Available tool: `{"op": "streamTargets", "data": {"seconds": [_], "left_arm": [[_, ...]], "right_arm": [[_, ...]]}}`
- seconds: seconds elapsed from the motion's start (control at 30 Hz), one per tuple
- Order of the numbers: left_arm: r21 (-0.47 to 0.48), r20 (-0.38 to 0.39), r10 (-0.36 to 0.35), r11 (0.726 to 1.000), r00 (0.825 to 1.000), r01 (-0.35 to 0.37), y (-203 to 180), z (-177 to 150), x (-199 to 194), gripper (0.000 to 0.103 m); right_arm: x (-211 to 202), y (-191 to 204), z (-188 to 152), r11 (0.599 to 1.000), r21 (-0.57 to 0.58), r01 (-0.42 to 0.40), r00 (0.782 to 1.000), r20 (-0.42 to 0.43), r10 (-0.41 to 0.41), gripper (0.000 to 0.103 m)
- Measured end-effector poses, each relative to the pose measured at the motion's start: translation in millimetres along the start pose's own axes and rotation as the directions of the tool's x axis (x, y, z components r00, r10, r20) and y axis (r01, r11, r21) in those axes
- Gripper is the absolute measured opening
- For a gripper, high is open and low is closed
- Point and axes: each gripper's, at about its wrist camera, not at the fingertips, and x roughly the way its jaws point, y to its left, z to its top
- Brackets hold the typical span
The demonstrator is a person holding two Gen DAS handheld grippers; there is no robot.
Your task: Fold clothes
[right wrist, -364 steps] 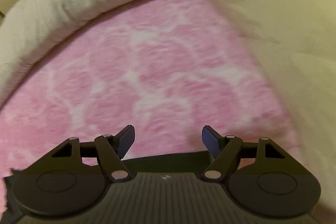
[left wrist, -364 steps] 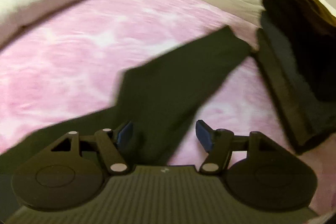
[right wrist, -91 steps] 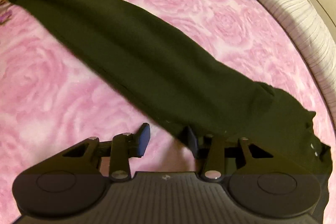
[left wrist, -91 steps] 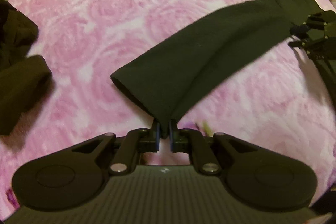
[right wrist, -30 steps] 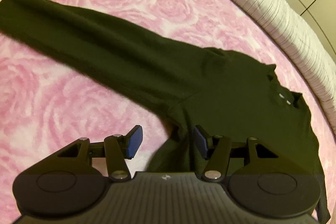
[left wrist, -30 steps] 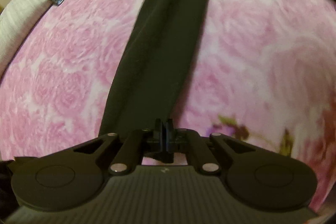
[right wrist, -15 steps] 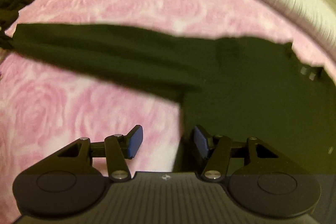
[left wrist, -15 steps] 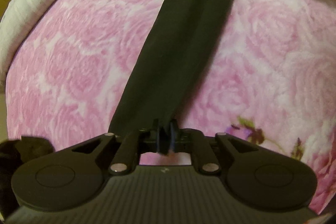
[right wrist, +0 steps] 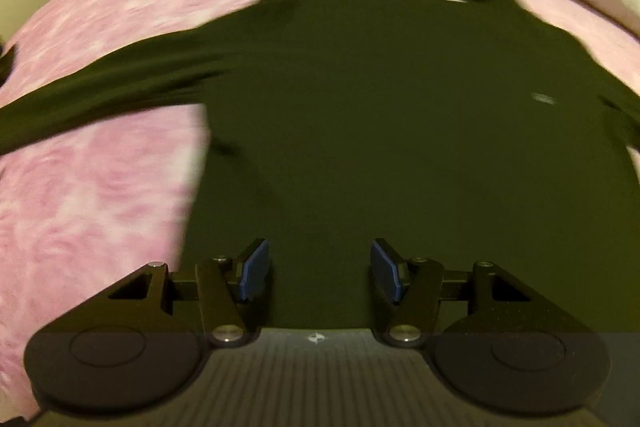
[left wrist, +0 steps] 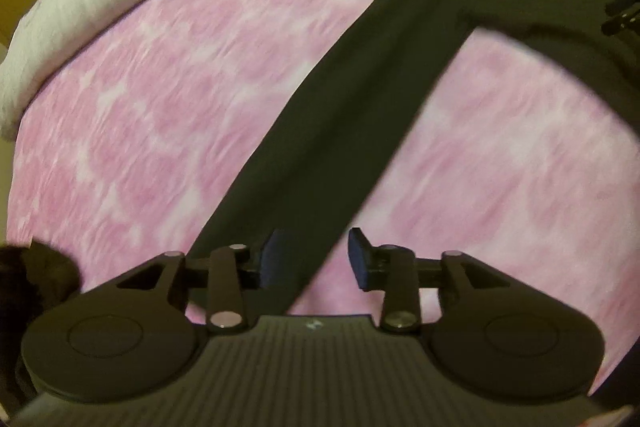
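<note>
Shirt [right wrist: 400, 131] spread flat on bed [left wrist: 160, 99], sleeve [left wrist: 352, 131] stretched toward left edge for folding; left gripper [left wrist: 312, 259] and right gripper [right wrist: 316, 269] jaws wide open, empty.

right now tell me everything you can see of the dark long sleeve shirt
The dark long sleeve shirt looks like soft, plain, near-black knit. It lies spread flat on the pink rose-print blanket, its neckline toward the pale bolster at the bed's edge. One sleeve stretches out straight from the body, its cuff end between the open fingers of the left claw. The right claw hangs open over the body, gripping nothing.
</note>
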Motion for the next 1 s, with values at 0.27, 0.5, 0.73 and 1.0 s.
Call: {"op": "streamTargets", "data": {"seconds": [0.27, 0.5, 0.73, 1.0], "left_arm": [[-0.022, 0.045, -0.023, 0.999, 0.999, 0.024, -137, 92, -10, 0.041], [-0.008, 0.018, -0.09, 0.996, 0.996, 0.09, -255, 146, -4, 0.05], [0.007, -0.001, -0.127, 0.992, 0.992, 0.127, -298, 162, -16, 0.054], [-0.023, 0.033, -0.102, 0.994, 0.994, 0.103, -311, 161, -43, 0.061]], "right_arm": [[11, -198, 26, 0.992, 0.12, 0.048, 0.993, 0.105, -0.06, 0.059], [64, -315, 82, 0.988, 0.149, -0.034, 0.98, 0.201, 0.003, 0.059], [52, -326, 32, 0.969, 0.219, -0.113, 0.991, 0.098, 0.093, 0.058], [-14, -297, -72, 0.965, 0.248, -0.09, 0.995, -0.011, 0.096, 0.066]]}}
